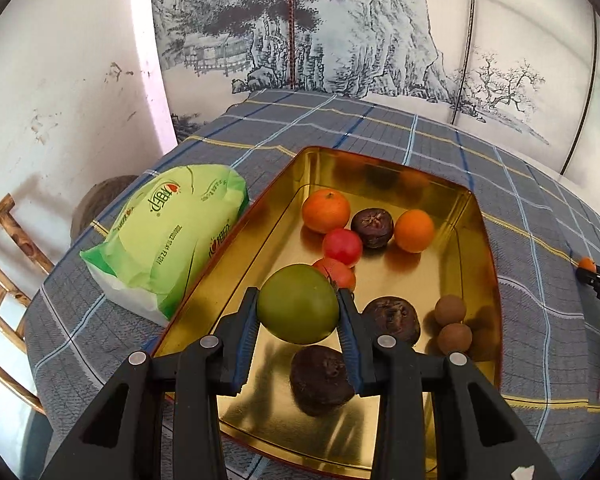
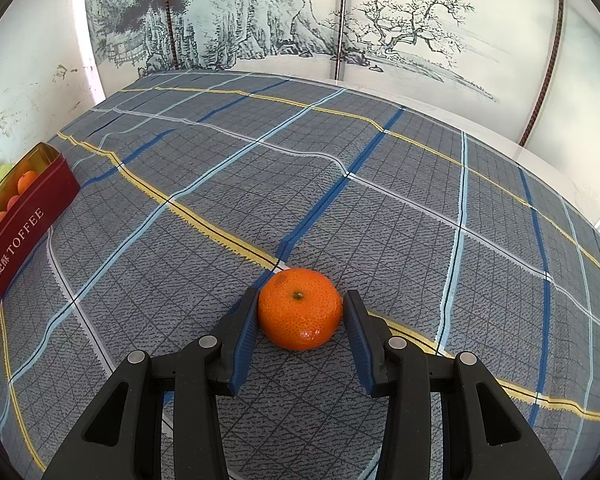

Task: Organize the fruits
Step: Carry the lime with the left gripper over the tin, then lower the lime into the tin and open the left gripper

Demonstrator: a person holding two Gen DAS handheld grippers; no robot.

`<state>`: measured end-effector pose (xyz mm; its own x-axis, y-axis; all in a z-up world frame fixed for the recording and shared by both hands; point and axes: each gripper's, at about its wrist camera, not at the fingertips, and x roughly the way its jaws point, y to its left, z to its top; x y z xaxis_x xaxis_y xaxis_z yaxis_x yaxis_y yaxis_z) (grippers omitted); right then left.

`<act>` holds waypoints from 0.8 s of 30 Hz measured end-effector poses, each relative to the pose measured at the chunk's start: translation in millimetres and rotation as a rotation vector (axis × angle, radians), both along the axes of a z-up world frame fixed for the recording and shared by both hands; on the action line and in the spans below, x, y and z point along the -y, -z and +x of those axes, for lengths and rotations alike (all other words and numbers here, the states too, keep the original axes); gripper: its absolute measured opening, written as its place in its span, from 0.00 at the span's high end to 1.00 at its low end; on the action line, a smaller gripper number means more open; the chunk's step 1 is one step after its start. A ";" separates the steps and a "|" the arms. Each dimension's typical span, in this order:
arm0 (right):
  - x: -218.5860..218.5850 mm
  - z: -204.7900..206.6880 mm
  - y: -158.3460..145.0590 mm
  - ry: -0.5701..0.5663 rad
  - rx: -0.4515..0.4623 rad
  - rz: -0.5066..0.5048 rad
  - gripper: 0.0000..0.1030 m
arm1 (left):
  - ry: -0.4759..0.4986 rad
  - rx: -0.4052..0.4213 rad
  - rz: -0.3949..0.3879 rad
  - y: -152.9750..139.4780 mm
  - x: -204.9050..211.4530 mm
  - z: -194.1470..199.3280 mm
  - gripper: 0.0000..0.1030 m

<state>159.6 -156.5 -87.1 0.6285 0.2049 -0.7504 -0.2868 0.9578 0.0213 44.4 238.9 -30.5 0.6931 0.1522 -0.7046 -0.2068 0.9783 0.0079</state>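
Note:
My left gripper [image 1: 298,292] is shut on a green round fruit [image 1: 298,304] and holds it above the near part of a gold tin [image 1: 380,156]. Inside the tin lie two mandarins [image 1: 326,210], red fruits [image 1: 342,246], dark wrinkled fruits [image 1: 320,380] and two small brown longans [image 1: 450,310]. In the right wrist view an orange mandarin [image 2: 300,308] rests on the plaid cloth [image 2: 340,140]. My right gripper [image 2: 301,292] stands around it with both pads against its sides. The tin's red wall [image 2: 24,232] shows far to the left.
A green pack of tissues [image 1: 172,236] lies against the tin's left side. A wooden chair [image 1: 4,264] stands beyond the table's left edge. A painted screen [image 1: 300,28] backs the table. My right gripper with its mandarin shows at the far right edge [image 1: 596,276].

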 end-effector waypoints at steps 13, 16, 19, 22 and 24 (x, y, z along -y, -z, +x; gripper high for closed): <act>5.5 2.7 0.8 0.012 -0.004 0.001 0.53 | -0.014 -0.011 -0.008 5.5 -4.2 2.8 0.67; 5.4 2.9 0.8 0.013 -0.005 0.001 0.53 | -0.015 -0.010 -0.002 5.6 -5.1 3.2 0.67; 5.4 3.1 1.0 0.016 -0.006 0.002 0.52 | -0.013 -0.009 0.006 6.6 -6.2 4.4 0.67; 5.8 3.3 0.9 0.017 -0.006 0.002 0.51 | -0.012 -0.008 0.010 7.0 -6.1 4.8 0.67; 6.1 3.5 0.8 0.018 -0.007 0.001 0.51 | -0.013 -0.004 0.014 6.3 -5.2 4.9 0.66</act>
